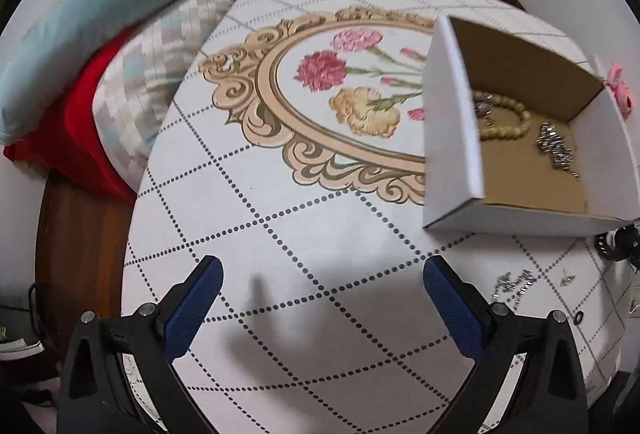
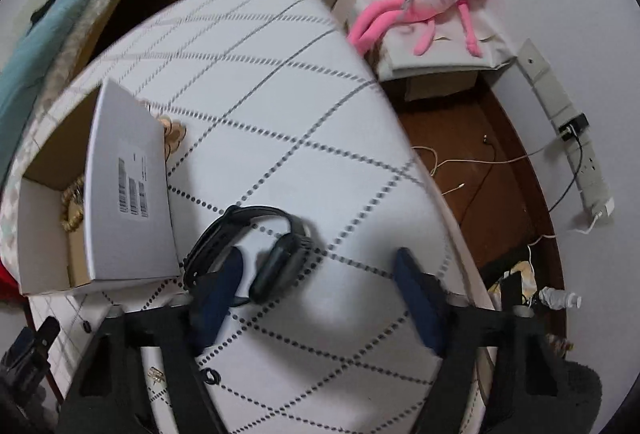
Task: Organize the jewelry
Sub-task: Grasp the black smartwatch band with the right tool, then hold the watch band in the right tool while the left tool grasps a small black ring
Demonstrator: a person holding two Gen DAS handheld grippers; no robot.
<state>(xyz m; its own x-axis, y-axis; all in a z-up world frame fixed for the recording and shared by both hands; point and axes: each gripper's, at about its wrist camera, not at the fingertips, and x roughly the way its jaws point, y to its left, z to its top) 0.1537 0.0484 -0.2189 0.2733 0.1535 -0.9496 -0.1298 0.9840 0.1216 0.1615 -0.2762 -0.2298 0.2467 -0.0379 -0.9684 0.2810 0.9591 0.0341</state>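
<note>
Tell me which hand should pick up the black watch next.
Right. The right gripper hangs directly over the watch, jaws open around its face. The left gripper hangs over bare tablecloth, with no watch between its jaws.

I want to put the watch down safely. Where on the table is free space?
Free: the cloth between the left gripper and the box. Crowded: right of the box, around the watch and silver jewelry.

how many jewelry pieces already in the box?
3 visible in the box: beaded bracelet centre, silver piece right of it, dark piece on its left. More may hide behind the near wall.
</note>
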